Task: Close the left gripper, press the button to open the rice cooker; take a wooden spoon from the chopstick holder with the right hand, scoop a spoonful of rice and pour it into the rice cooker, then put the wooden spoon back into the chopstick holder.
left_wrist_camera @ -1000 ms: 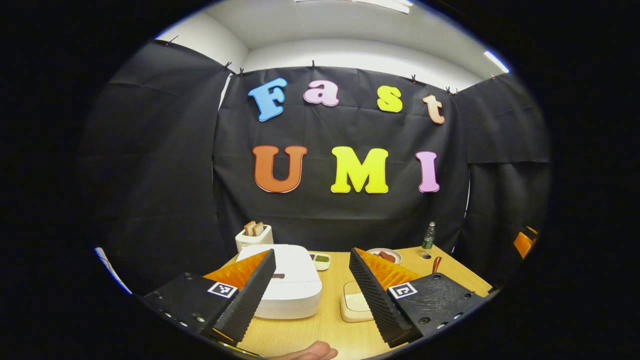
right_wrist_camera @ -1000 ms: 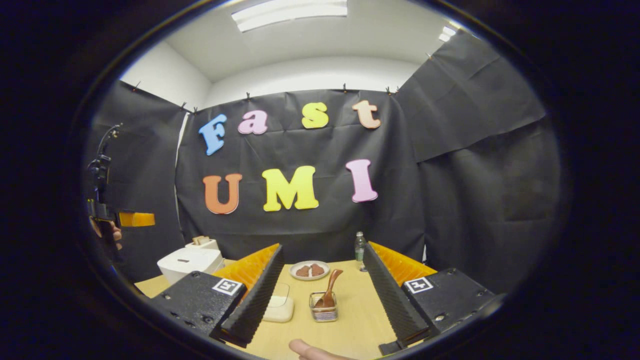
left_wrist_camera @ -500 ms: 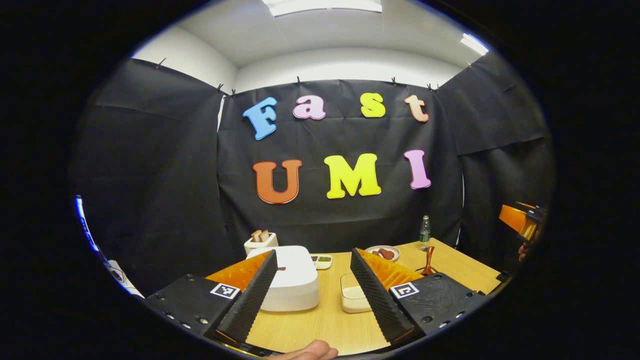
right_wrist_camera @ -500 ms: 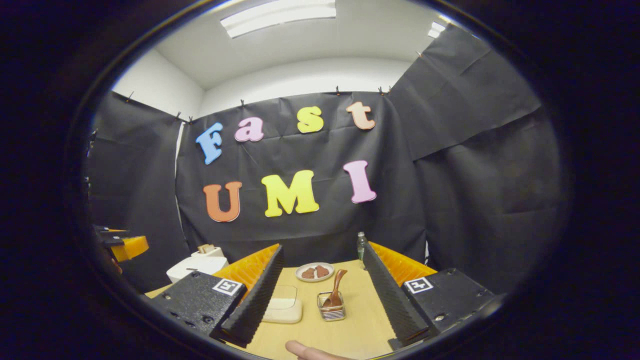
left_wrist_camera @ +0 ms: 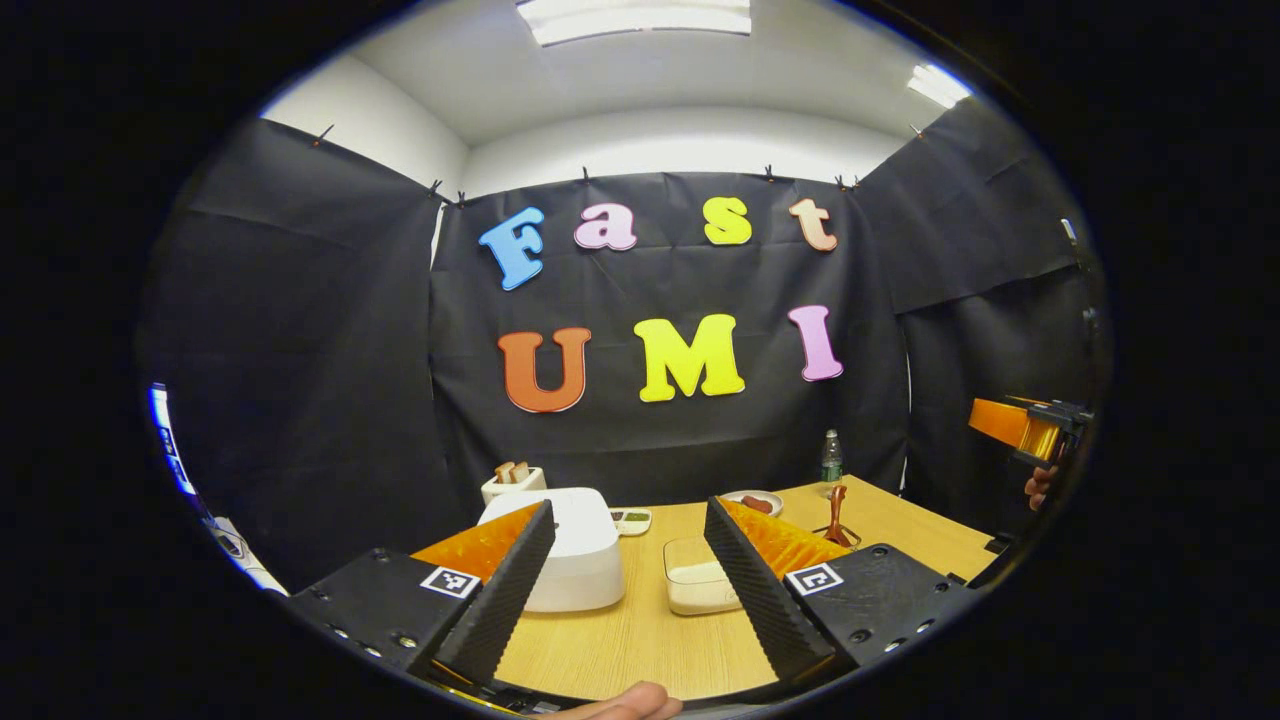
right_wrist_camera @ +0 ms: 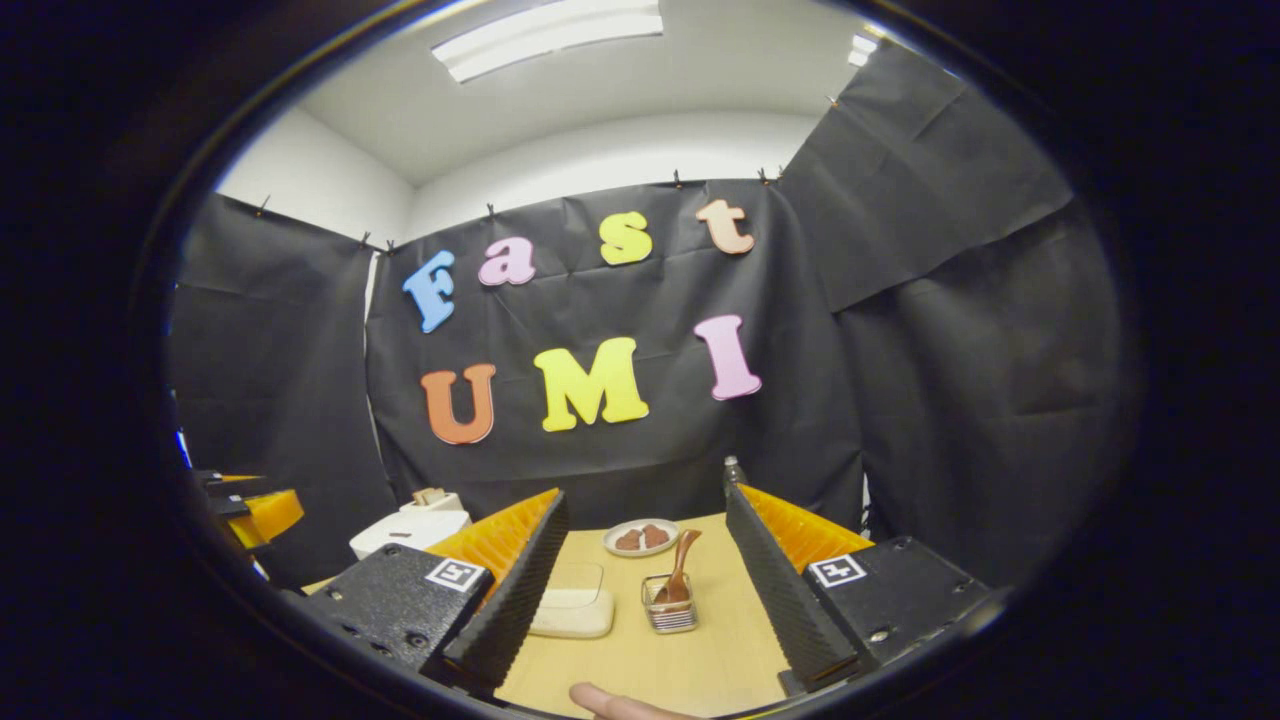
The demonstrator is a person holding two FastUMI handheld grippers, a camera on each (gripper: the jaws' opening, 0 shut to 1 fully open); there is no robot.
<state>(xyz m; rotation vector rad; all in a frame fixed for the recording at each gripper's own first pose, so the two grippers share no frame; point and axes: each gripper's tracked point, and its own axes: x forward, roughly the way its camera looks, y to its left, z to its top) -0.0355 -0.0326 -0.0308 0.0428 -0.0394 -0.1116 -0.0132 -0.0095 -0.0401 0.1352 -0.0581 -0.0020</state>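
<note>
The white rice cooker (left_wrist_camera: 570, 545) stands shut on the wooden table, low and left between my left gripper's fingers. My left gripper (left_wrist_camera: 628, 506) is open and held back from the cooker, touching nothing. A clear box of rice (left_wrist_camera: 695, 585) lies right of the cooker. The wooden spoon (right_wrist_camera: 682, 568) leans in a small wire chopstick holder (right_wrist_camera: 670, 614), straight ahead between the fingers of my open right gripper (right_wrist_camera: 647, 494), which is some way short of it. The rice box (right_wrist_camera: 572, 606) and rice cooker (right_wrist_camera: 410, 530) lie to its left. The right gripper (left_wrist_camera: 1025, 425) hangs high at the far right.
A toaster (left_wrist_camera: 512, 483) with bread stands behind the cooker. A small dish (left_wrist_camera: 632, 518), a plate of food (right_wrist_camera: 642, 537) and a bottle (left_wrist_camera: 831, 458) sit at the table's back. The left gripper (right_wrist_camera: 250, 510) is at the left edge. A fingertip (left_wrist_camera: 620, 705) shows at the bottom.
The left gripper has drawn back from the table, so the cooker looks smaller and farther. The right gripper's view shifted slightly; the left gripper sank lower in it. Both stay open.
</note>
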